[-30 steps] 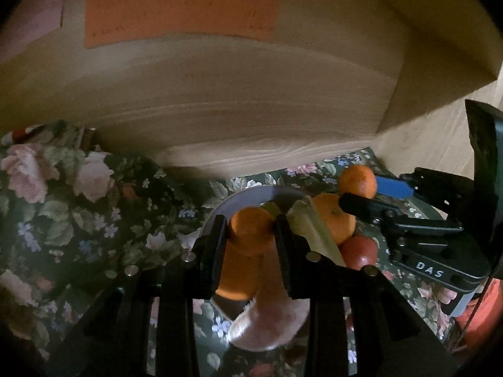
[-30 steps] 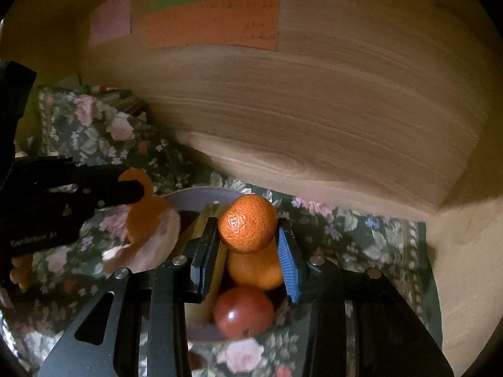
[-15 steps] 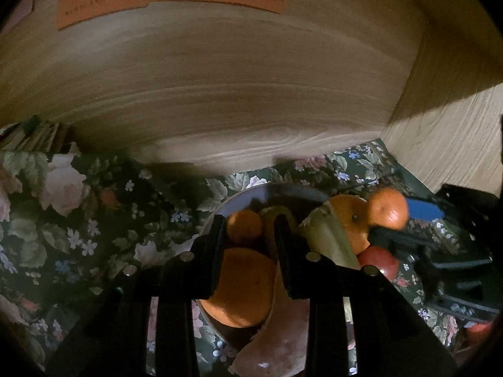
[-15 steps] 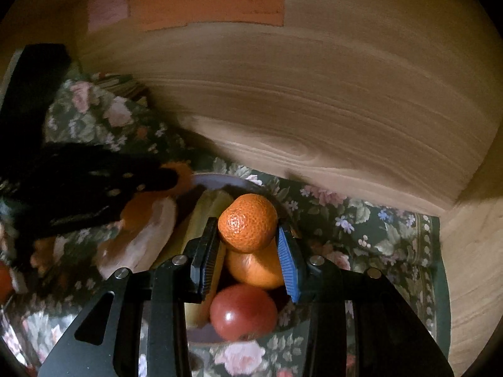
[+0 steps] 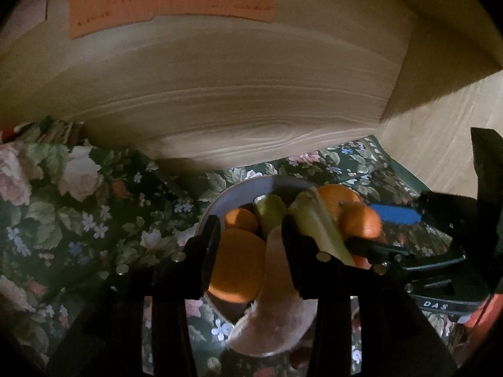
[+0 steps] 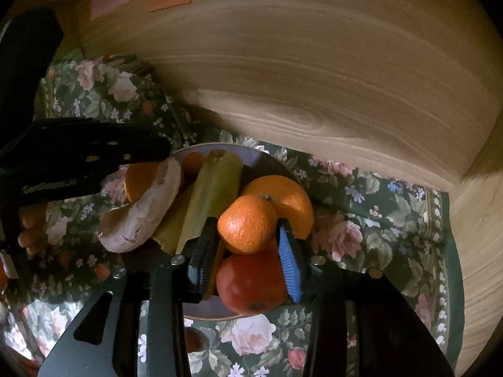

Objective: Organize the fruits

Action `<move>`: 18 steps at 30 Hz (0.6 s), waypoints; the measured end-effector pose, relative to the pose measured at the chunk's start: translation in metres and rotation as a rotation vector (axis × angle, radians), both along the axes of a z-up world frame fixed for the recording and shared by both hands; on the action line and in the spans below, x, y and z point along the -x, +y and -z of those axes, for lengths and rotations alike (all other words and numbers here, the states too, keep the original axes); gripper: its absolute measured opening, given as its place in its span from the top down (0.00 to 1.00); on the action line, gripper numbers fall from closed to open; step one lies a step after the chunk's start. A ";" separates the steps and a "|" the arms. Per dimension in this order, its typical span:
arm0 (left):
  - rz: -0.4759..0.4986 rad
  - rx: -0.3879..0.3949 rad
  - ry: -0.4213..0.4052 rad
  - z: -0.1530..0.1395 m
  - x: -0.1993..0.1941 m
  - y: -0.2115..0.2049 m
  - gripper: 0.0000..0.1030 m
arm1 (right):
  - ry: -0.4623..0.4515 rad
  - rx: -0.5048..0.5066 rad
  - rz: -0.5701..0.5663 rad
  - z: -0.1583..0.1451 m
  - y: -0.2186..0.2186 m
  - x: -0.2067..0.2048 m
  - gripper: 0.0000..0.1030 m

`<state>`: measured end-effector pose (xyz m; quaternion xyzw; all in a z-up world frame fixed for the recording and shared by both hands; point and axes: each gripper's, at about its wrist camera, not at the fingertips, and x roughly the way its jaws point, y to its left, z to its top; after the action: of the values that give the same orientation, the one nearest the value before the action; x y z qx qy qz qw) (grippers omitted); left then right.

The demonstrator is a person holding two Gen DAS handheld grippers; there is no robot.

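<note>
My right claw (image 6: pixel 248 245) hangs over the near right side of the fruit bowl (image 6: pixel 267 163); its jaws have just been opening, and the mandarin (image 6: pixel 246 223) sits between the blue pads (image 6: pixel 290 267), resting on the red apple (image 6: pixel 251 282) and against the big orange (image 6: pixel 283 198). I see no pad pressing it. My left claw (image 5: pixel 250 245) has also just been widening, and holds nothing: below its gap lie an orange (image 5: pixel 235 270) and a pale peel-like piece (image 5: pixel 276 314) at the bowl's near left rim. A small mandarin (image 5: pixel 240 220) and greenish-yellow bananas (image 6: pixel 213 194) lie farther in. The bowl stands on a floral cloth (image 6: pixel 361 220) beside a wooden wall (image 6: pixel 314 78).
</note>
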<state>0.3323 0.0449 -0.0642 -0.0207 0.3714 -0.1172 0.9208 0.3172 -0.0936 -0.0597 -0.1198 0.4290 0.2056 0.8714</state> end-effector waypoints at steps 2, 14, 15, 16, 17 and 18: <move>0.000 0.001 -0.003 -0.003 0.007 0.000 0.61 | -0.023 0.002 0.007 -0.004 -0.001 0.005 0.49; -0.014 0.016 -0.062 -0.024 0.064 0.001 0.52 | -0.097 -0.039 0.020 -0.034 -0.010 0.042 0.49; -0.014 0.015 -0.061 -0.023 0.068 0.000 0.52 | -0.102 -0.039 0.019 -0.035 -0.010 0.046 0.49; -0.013 0.014 -0.060 -0.022 0.072 0.000 0.52 | -0.105 -0.039 0.017 -0.034 -0.009 0.050 0.49; -0.013 0.013 -0.056 -0.020 0.077 -0.001 0.52 | -0.106 -0.038 0.016 -0.034 -0.009 0.053 0.49; -0.012 0.012 -0.052 -0.017 0.081 -0.001 0.52 | -0.105 -0.040 0.013 -0.032 -0.009 0.058 0.49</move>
<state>0.2510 0.0437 -0.0469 -0.0255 0.3463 -0.1146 0.9307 0.2591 -0.1023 -0.0276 -0.1104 0.3791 0.2017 0.8963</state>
